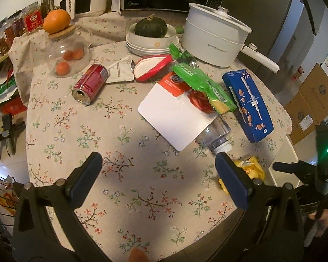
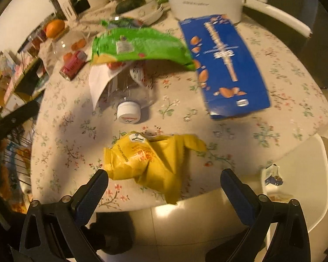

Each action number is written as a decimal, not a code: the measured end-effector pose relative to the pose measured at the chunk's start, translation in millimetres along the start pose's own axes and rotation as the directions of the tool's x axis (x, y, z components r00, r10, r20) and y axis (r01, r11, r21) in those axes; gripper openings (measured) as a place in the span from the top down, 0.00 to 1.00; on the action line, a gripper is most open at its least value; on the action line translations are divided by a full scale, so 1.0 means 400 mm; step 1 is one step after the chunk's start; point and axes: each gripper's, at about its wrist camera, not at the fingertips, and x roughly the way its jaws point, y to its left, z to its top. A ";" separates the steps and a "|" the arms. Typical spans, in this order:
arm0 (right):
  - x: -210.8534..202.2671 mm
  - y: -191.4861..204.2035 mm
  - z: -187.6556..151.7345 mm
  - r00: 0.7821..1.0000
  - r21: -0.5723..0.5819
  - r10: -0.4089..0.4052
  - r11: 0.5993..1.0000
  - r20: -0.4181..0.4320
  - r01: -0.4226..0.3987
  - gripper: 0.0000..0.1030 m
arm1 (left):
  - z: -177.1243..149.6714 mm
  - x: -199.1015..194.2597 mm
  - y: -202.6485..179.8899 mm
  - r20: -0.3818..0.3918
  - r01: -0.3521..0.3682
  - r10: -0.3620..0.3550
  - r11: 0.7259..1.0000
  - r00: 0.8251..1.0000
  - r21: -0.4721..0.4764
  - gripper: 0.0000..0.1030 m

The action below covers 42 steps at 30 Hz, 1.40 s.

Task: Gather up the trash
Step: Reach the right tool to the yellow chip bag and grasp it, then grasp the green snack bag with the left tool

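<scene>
Round table (image 1: 81, 135) under a floral cloth; trash items counted across both views: one red drink can (image 1: 90, 84), one clear plastic bottle (image 2: 125, 91), one blue almond-stick carton (image 1: 248, 102), one green snack bag (image 1: 204, 86), one yellow snack bag (image 2: 150, 163), one torn silver wrapper (image 1: 120, 71), one red-and-white card sleeve (image 1: 175, 111), one red-rimmed white lid or tray (image 1: 152, 66). The can lay on its side, long axis running from far right to near left, open top toward the left wrist camera. The bottle lay on its side, partly under the card sleeve and the green bag, its white cap (image 2: 128, 112) pointing toward the near table edge. The carton lay flat, long axis far-to-near, at the right of the heap. The yellow bag lay crumpled at the near edge, one corner hanging over it. Non-trash: one white electric pot (image 1: 215, 36), one dark green squash (image 1: 150, 28) in a stack of white bowls, one glass jar (image 1: 68, 53) with an orange (image 1: 56, 20) on its lid. Left tongs (image 1: 158, 163) were spread wide, empty, above bare cloth. Right tongs (image 2: 164, 181) were spread wide, empty, straddling the yellow bag without touching it.
</scene>
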 end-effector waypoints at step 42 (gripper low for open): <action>-0.183 -0.155 0.003 0.987 0.041 0.028 0.999 0.158 -0.035 0.86 | 0.124 0.176 -0.089 0.112 0.369 -0.353 0.849 0.929 -0.379 0.89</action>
